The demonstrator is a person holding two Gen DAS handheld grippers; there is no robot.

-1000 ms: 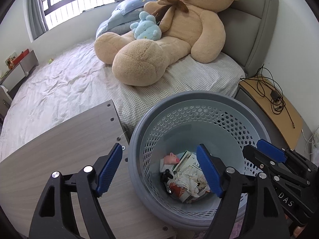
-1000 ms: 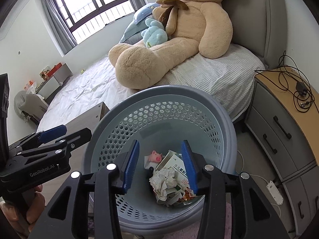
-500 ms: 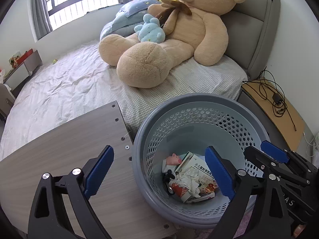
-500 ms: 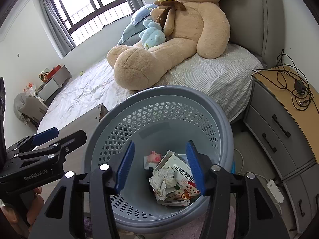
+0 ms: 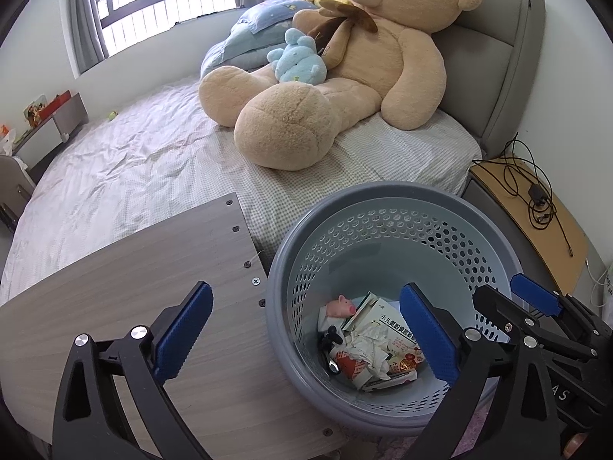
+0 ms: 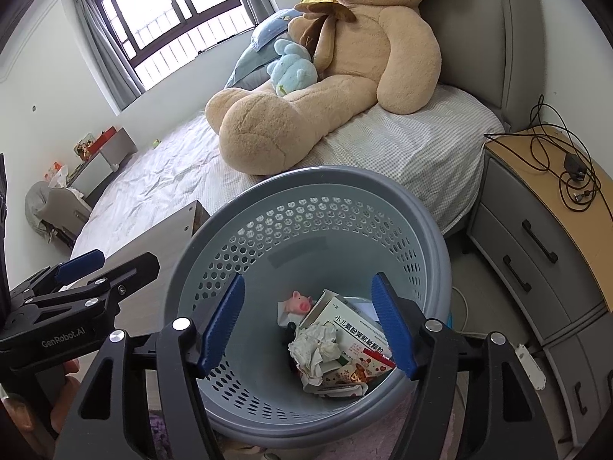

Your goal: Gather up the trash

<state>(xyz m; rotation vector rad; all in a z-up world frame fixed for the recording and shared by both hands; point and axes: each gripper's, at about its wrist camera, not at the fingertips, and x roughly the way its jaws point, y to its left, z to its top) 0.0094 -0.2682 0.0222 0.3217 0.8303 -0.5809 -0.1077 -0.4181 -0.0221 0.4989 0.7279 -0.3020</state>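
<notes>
The fingers of the left gripper (image 5: 304, 331) are spread as wide as they go and are widening a little more, with nothing between them; one blue pad hangs over the wooden table (image 5: 126, 287) and the other over the open mouth of the grey basket (image 5: 390, 199). The fingers of the right gripper (image 6: 308, 324) stand partly apart and are opening, and they too hold nothing; both pads hang inside the basket's rim, above the trash, touching none of it.

The trash lies at the bottom of the basket: a crumpled paper (image 6: 316, 349), a printed box (image 6: 356, 333) under it, and a small pink pig toy (image 6: 299, 301) just beside the box. The basket stands beside the table, in front of the bed (image 5: 126, 161), where a large teddy bear (image 5: 345, 88) sits.
</notes>
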